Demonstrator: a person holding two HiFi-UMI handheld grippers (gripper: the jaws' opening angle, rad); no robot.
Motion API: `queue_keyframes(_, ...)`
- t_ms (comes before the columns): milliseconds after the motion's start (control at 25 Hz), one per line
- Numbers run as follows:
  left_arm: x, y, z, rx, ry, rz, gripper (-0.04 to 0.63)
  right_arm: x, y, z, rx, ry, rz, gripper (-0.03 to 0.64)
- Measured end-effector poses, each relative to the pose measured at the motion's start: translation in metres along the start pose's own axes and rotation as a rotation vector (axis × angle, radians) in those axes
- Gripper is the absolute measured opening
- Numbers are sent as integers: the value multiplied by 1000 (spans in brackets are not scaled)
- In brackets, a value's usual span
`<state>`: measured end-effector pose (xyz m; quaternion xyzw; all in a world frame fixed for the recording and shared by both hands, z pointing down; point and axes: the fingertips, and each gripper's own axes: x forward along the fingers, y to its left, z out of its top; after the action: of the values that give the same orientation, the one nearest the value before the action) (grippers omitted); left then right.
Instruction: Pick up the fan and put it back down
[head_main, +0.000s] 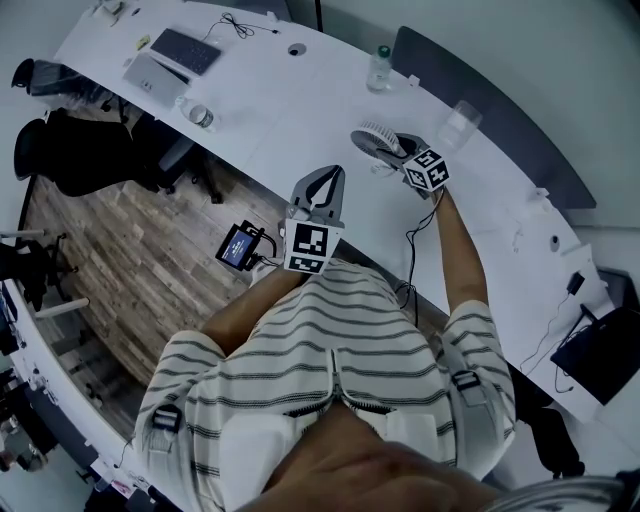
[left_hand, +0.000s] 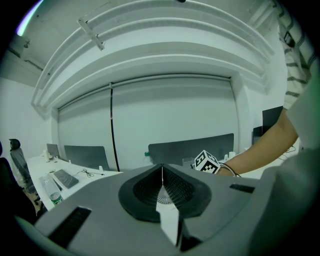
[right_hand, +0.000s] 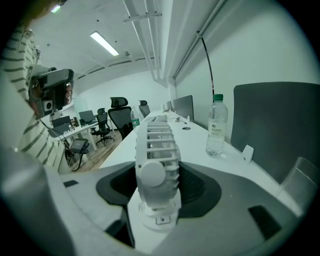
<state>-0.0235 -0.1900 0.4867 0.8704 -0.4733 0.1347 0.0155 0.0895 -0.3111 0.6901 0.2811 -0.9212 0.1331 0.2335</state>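
Note:
A small white fan (head_main: 378, 140) stands on the long white desk (head_main: 290, 110). My right gripper (head_main: 398, 152) reaches it from the right. In the right gripper view the fan (right_hand: 156, 150) sits upright between the two jaws, its base on the desk. My right gripper (right_hand: 157, 167) is open wide, with dark pad showing on both sides of the fan's grille. My left gripper (head_main: 328, 178) hangs in front of the person's chest, short of the desk edge, with nothing in it. In its own view my left gripper (left_hand: 161, 172) is shut, pads meeting in a thin line.
A water bottle (head_main: 379, 68) stands beyond the fan, seen also as the bottle (right_hand: 216, 127) to its right. A clear cup (head_main: 458, 125) and a grey partition (head_main: 500, 120) lie further right. A keyboard (head_main: 185, 50) and a lying bottle (head_main: 197, 114) are at the left end. Office chairs (head_main: 90, 150) stand on the wood floor.

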Motion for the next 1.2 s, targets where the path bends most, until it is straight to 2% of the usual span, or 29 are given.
queue_keyframes(600, -5, 4, 2, 11, -16, -3, 8, 3, 1, 9, 52, 0, -86, 229)
queue_keyframes(1040, -6, 1, 3, -2, -22, -4, 8, -14, 9, 35, 122, -59, -148, 229)
queue_keyframes(1200, -7, 0, 4, -3, -25, -5, 8, -20, 13, 44, 133, -69, -197, 229)
